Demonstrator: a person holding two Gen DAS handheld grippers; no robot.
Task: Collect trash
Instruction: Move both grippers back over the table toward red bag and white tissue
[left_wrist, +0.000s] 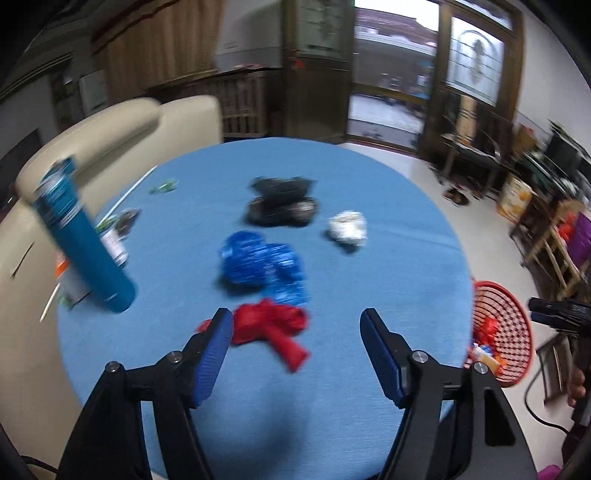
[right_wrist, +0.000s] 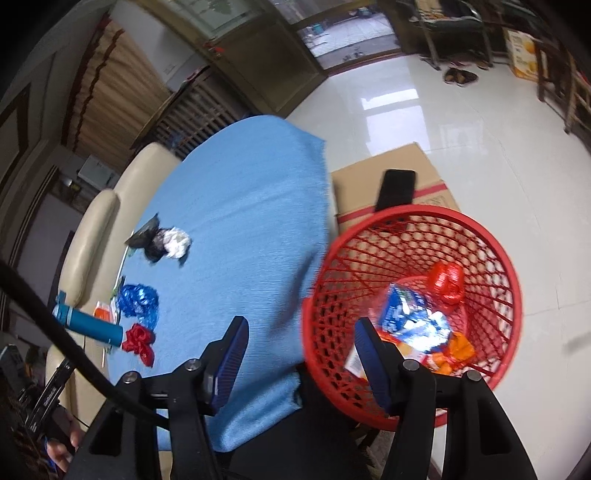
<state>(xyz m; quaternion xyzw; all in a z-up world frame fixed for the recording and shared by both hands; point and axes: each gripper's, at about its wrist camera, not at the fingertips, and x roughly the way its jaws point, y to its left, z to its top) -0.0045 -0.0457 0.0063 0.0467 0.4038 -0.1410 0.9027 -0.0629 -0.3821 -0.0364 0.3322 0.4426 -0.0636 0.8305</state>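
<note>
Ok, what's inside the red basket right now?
The red basket holds a blue-and-white carton, a shiny red wrapper and orange packaging. Anything beneath them is covered.

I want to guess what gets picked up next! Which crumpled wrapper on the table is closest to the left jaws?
The red wrapper, right by the open left gripper. The blue wrapper, white wad and black bag lie farther back.

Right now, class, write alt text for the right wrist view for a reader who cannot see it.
The open right gripper hangs over a red plastic mesh basket holding wrappers, beside a blue-clothed table with crumpled trash scattered on it.
</note>
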